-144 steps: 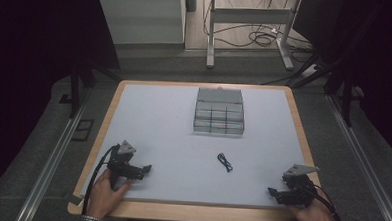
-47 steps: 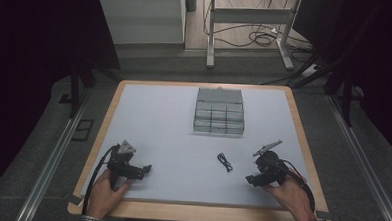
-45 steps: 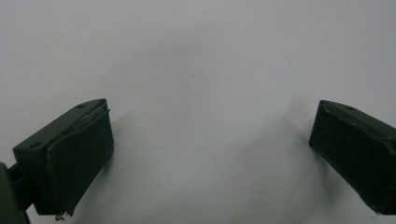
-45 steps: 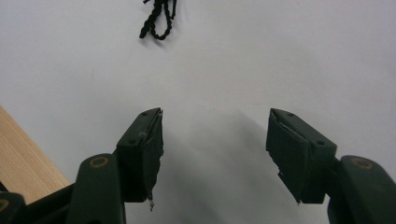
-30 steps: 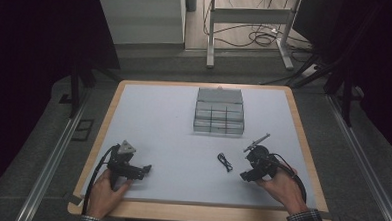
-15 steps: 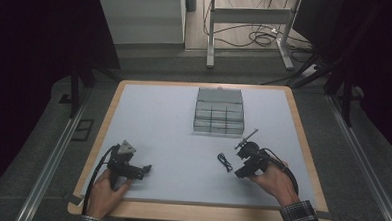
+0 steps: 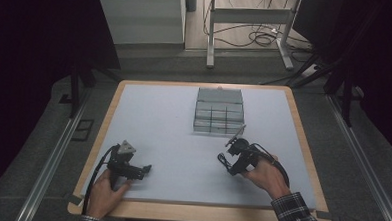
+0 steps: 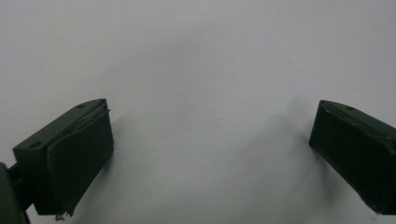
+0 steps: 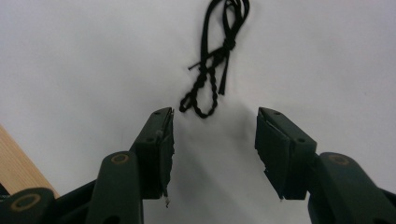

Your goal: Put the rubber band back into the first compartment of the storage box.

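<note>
One camera sat high above the person's side of the table (image 7: 158,119). It looked forward and down, far enough back to take in the whole white top and the dark floor around it.

A second camera rode on the left gripper (image 8: 210,158). It looked along the two black jaws, very near the white top.

A third camera rode on the right gripper (image 9: 212,149) and looked along its jaws, also very near. It saw the black cord (image 9: 215,60) on the white top. The high camera saw that same cord (image 7: 224,161), small and far away.
</note>
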`<state>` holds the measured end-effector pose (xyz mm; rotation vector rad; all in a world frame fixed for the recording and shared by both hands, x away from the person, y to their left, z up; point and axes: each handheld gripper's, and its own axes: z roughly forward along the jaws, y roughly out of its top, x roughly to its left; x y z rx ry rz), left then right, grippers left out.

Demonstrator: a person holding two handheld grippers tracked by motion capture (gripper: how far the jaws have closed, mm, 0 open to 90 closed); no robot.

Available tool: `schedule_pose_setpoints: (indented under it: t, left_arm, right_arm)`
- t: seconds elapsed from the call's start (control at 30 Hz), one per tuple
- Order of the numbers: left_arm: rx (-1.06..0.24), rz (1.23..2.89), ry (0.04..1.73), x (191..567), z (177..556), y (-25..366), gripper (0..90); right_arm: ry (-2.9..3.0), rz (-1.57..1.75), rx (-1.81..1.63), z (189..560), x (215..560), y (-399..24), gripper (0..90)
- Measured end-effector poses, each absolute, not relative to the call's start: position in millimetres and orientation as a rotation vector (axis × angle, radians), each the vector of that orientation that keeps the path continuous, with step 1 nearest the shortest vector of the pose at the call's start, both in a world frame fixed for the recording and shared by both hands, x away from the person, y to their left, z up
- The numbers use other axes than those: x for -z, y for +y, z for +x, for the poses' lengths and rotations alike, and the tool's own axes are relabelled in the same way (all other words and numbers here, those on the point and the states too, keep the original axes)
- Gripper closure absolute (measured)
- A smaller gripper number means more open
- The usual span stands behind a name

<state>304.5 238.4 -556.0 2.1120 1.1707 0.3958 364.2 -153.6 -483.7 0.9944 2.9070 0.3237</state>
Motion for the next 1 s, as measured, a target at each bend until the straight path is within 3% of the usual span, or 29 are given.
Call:
schedule_pose_setpoints:
  t: [0.4, 0.6, 0.8, 1.0]
  left_arm:
    - [-0.396, 2.112, 1.171, 556.1, 304.5, 238.4, 0.0]
    - [-0.396, 2.112, 1.171, 556.0, 304.5, 238.4, 0.0]
    - [-0.396, 2.112, 1.171, 556.0, 304.5, 238.4, 0.0]
    - [-0.395, 2.112, 1.171, 556.0, 304.5, 238.4, 0.0]
  right_arm:
    - [2.935, 0.939, -0.219, 371.9, 492.7, -131.1, 50.8]
    - [2.928, 0.923, -0.144, 376.1, 493.6, -125.3, 63.0]
    - [2.952, 0.947, -0.092, 378.4, 492.7, -121.7, 84.4]
    - [2.969, 0.966, -0.072, 380.5, 492.4, -120.5, 86.1]
